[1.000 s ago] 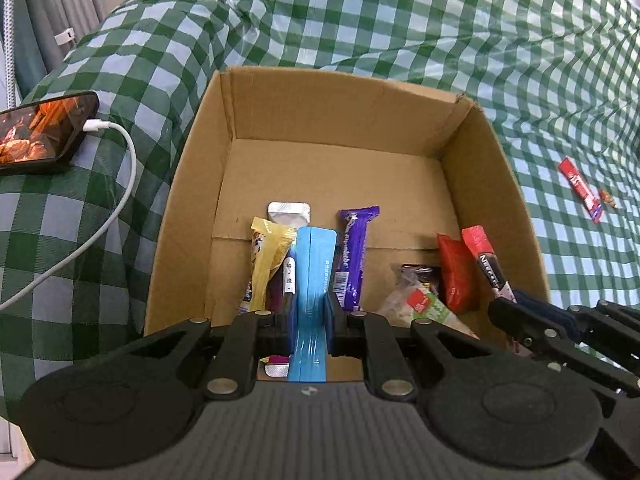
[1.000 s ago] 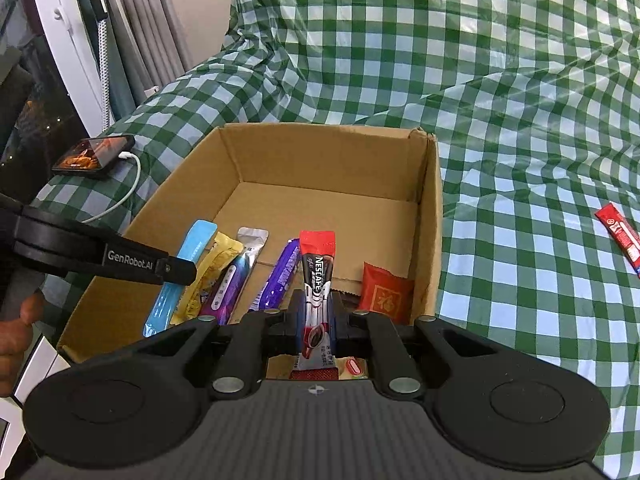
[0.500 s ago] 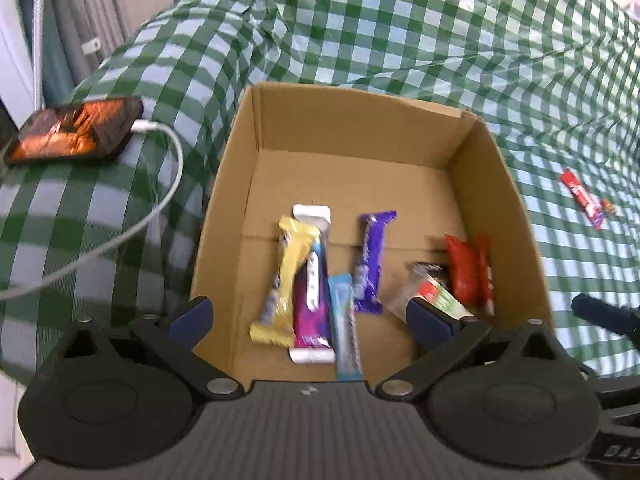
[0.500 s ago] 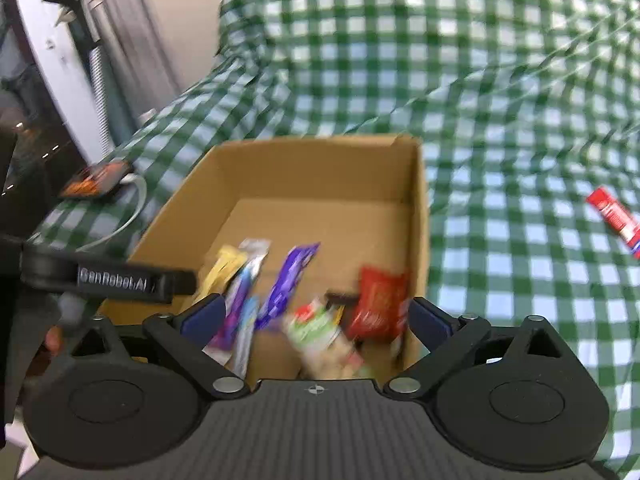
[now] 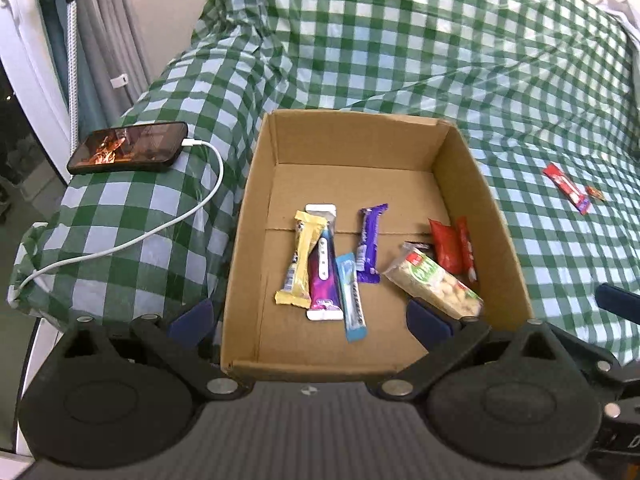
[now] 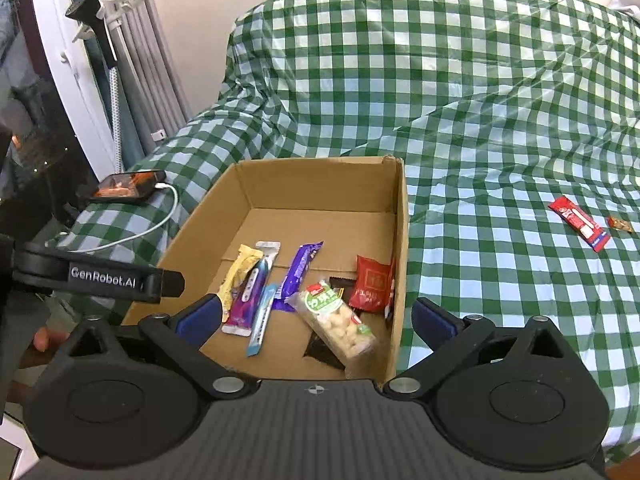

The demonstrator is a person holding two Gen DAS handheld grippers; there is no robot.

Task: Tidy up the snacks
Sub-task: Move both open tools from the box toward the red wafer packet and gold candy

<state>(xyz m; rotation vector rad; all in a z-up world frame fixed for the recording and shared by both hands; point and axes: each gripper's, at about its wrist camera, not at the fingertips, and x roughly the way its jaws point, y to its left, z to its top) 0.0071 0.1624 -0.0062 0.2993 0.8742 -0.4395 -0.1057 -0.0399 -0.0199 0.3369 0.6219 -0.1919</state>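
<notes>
An open cardboard box [image 5: 256,208] [image 6: 400,240] sits on a green checked cloth. Inside lie several snacks: a yellow bar [image 5: 301,258], a purple-pink stick [image 5: 323,272], a light blue bar [image 5: 351,296] [image 6: 262,318], a purple bar [image 5: 370,242] [image 6: 302,270], a clear bag of white puffs [image 5: 434,286] [image 6: 340,322] and red packets [image 5: 450,248] [image 6: 372,290]. A red bar [image 5: 566,192] [image 6: 580,222] and a small brown candy [image 5: 595,192] [image 6: 620,224] lie on the cloth to the right. My left gripper [image 5: 310,318] and right gripper [image 6: 316,316] are both open and empty above the box's near edge.
A phone [image 5: 128,152] [image 6: 128,186] with a lit screen lies left of the box, with a white charging cable [image 5: 160,232] trailing off the edge. Curtains and a window frame [image 6: 100,80] stand at the far left. The left gripper's arm [image 6: 100,278] shows in the right wrist view.
Both grippers opened and pulled back and up. The light blue bar dropped from the left gripper and the red stick from the right gripper; both now lie in the box.
</notes>
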